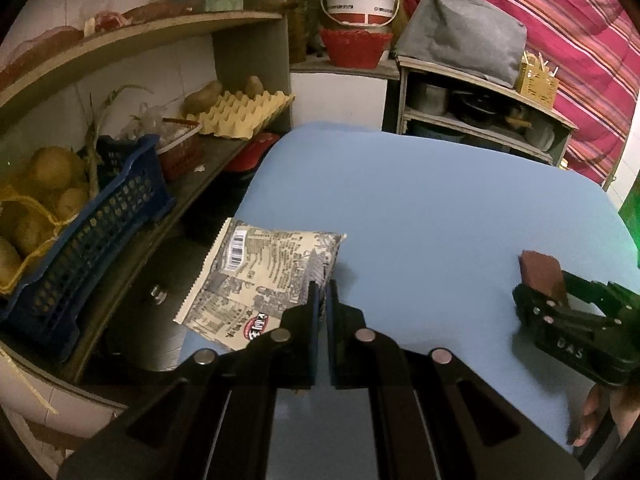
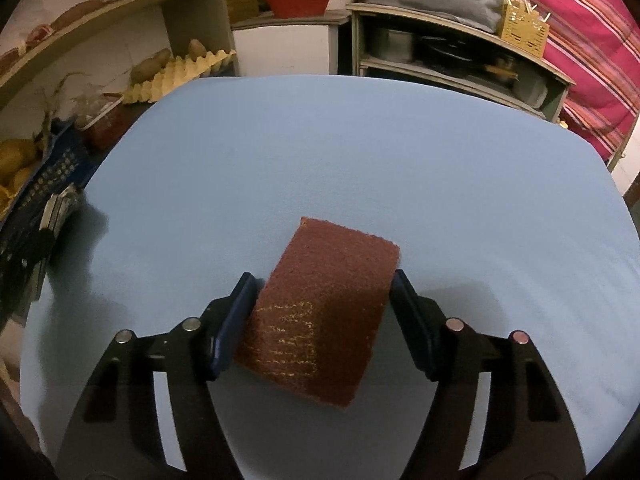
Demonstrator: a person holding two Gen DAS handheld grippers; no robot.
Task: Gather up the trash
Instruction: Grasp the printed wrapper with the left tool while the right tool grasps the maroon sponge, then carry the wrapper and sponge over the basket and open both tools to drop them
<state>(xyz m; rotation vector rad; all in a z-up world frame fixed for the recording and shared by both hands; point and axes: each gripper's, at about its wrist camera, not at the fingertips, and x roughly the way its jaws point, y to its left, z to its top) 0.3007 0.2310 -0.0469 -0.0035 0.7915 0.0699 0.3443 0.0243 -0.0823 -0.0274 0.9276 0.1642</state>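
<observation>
A printed snack packet (image 1: 260, 276) hangs past the left edge of the blue table (image 1: 420, 208). My left gripper (image 1: 322, 292) is shut on the packet's right corner. A brown scouring pad (image 2: 332, 300) lies on the blue table (image 2: 360, 140), slightly askew between the fingers of my right gripper (image 2: 324, 276). Both pads touch its long sides, so the gripper is shut on it. In the left wrist view the right gripper (image 1: 576, 320) shows at the right with the scouring pad (image 1: 540, 276) sticking out of it. A hand holds it from below.
Shelves on the left carry a blue crate (image 1: 100, 216) of potatoes, a small red tub (image 1: 180, 152) and an egg tray (image 1: 244, 112). Behind the table stand a white bucket (image 1: 360, 0), a red basket (image 1: 354, 48) and a low shelf (image 1: 480, 112) with pots.
</observation>
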